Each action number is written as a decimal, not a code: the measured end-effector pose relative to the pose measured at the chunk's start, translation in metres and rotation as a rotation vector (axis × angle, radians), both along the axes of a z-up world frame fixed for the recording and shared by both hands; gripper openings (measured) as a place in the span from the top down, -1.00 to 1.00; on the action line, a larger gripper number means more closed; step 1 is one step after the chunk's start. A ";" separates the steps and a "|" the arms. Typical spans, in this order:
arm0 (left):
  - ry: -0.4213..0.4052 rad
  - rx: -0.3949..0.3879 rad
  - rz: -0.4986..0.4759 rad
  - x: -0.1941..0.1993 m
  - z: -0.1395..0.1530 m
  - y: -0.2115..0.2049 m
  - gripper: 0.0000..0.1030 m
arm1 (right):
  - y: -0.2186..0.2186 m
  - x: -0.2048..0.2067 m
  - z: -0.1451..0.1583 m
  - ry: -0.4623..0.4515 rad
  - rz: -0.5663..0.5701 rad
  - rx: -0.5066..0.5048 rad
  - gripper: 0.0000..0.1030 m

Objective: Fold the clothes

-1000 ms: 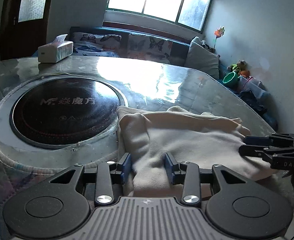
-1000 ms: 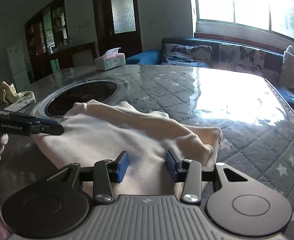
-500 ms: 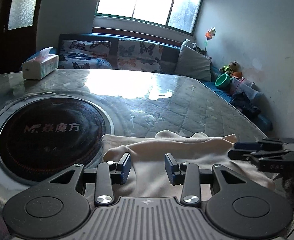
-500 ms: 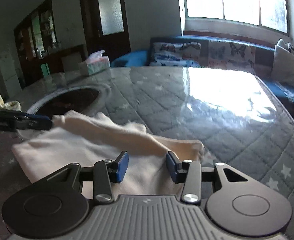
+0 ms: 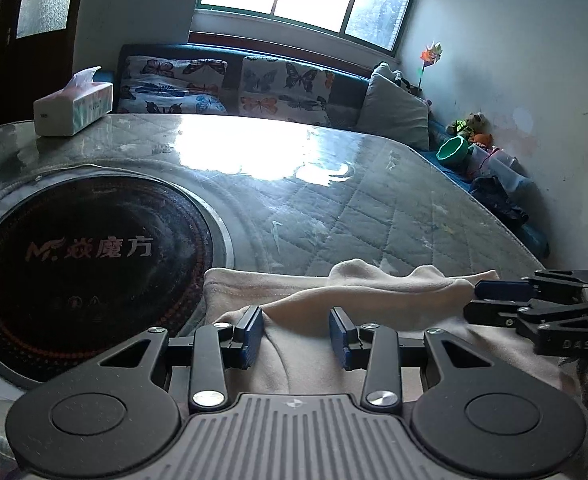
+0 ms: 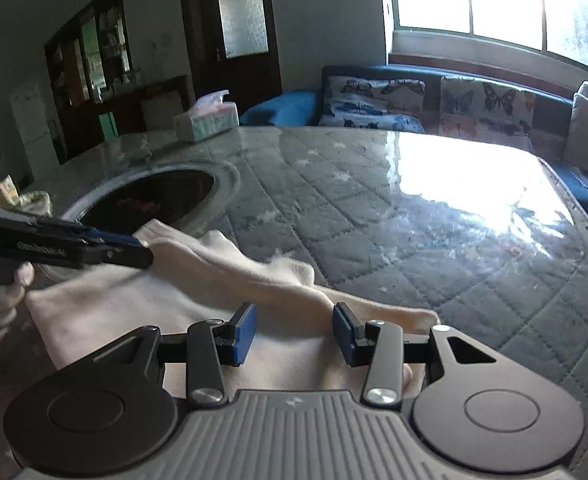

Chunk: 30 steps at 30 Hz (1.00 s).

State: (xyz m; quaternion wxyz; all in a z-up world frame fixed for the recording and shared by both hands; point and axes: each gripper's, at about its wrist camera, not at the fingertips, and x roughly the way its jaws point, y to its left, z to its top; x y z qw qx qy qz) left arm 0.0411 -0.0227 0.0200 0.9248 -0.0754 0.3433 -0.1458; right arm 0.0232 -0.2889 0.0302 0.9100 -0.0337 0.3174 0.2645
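Note:
A cream garment (image 5: 306,300) lies folded over on the quilted table, and it also shows in the right wrist view (image 6: 198,292). My left gripper (image 5: 296,334) is open, its blue pads over the garment's near left part with cloth between them. My right gripper (image 6: 294,332) is open over the garment's near right part. In the left wrist view the right gripper (image 5: 494,300) sits at the cloth's right end. In the right wrist view the left gripper (image 6: 134,250) sits at the cloth's left end.
A round black induction cooktop (image 5: 82,264) is set in the table (image 5: 334,200) left of the garment. A tissue box (image 5: 74,106) stands at the far left edge. A sofa with butterfly cushions (image 5: 230,88) runs behind the table. Toys and a green bowl (image 5: 454,152) lie at right.
Both grippers have drawn back toward the near edge of the table, and the garment now lies lower and nearer in both views. The jaws stay open.

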 end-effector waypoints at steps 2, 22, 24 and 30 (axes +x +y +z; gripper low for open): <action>0.001 0.002 0.004 -0.002 0.002 -0.001 0.13 | -0.001 -0.006 0.004 -0.017 0.006 0.008 -0.05; -0.040 0.053 0.045 -0.054 0.014 -0.003 -0.51 | 0.016 -0.066 0.006 -0.035 0.025 0.025 -0.70; -0.052 0.055 0.049 -0.060 0.015 -0.002 -0.70 | 0.018 -0.071 0.007 -0.043 0.018 0.022 -0.74; -0.080 0.071 0.034 -0.077 0.017 -0.006 -0.87 | 0.020 -0.079 0.007 -0.054 0.003 0.020 -0.93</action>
